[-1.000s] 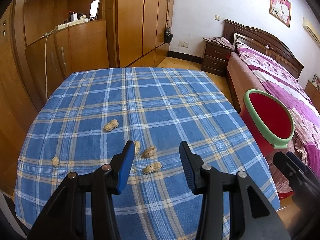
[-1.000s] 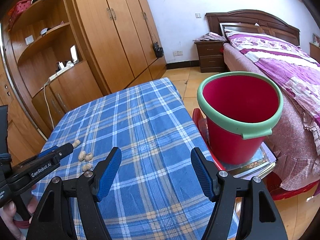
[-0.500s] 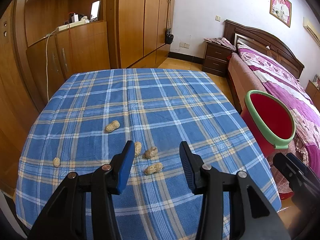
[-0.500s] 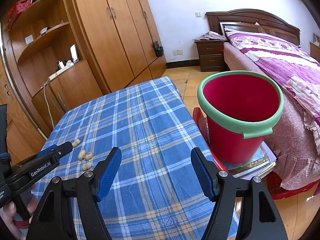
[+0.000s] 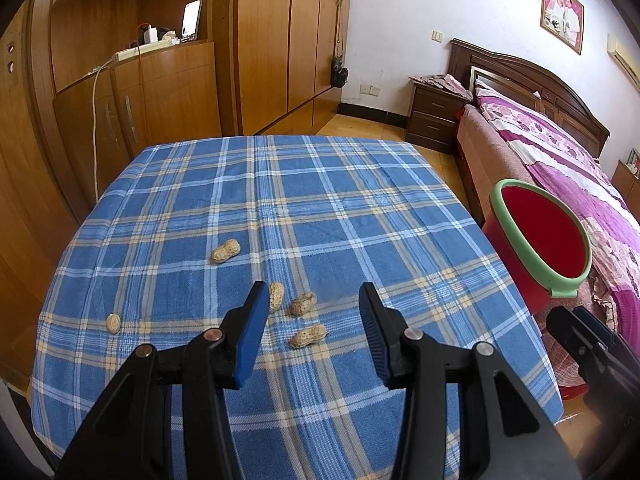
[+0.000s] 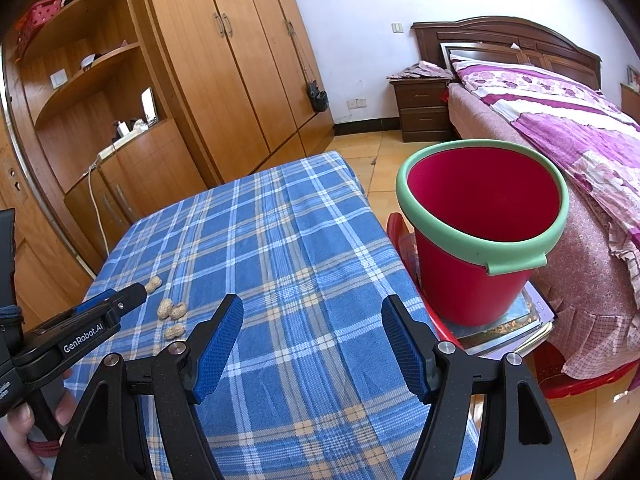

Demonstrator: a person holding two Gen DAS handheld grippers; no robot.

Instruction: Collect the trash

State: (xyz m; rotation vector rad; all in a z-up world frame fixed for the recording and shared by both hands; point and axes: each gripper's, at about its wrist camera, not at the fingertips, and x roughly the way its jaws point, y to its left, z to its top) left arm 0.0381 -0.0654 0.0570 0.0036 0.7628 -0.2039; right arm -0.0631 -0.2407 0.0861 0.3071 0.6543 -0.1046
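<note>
Several peanut shells lie on the blue plaid tablecloth (image 5: 320, 200): one (image 5: 226, 250) farther off, a small piece (image 5: 113, 323) at the left, and three close together (image 5: 303, 304). My left gripper (image 5: 310, 300) hovers open above that cluster, holding nothing. A red bucket (image 6: 480, 232) with a green rim stands off the table's right side. My right gripper (image 6: 312, 308) is open and empty over the table's near right part, left of the bucket. The peanut shells (image 6: 172, 312) and the left gripper (image 6: 128, 298) show at the left of the right wrist view.
The bucket (image 5: 544, 240) rests on books on a red stool (image 6: 560, 376) between table and bed (image 6: 560, 120). Wooden wardrobes and shelves (image 6: 160, 80) line the left wall, a nightstand (image 6: 420, 108) stands at the back. A person's hand (image 6: 24, 432) holds the left gripper.
</note>
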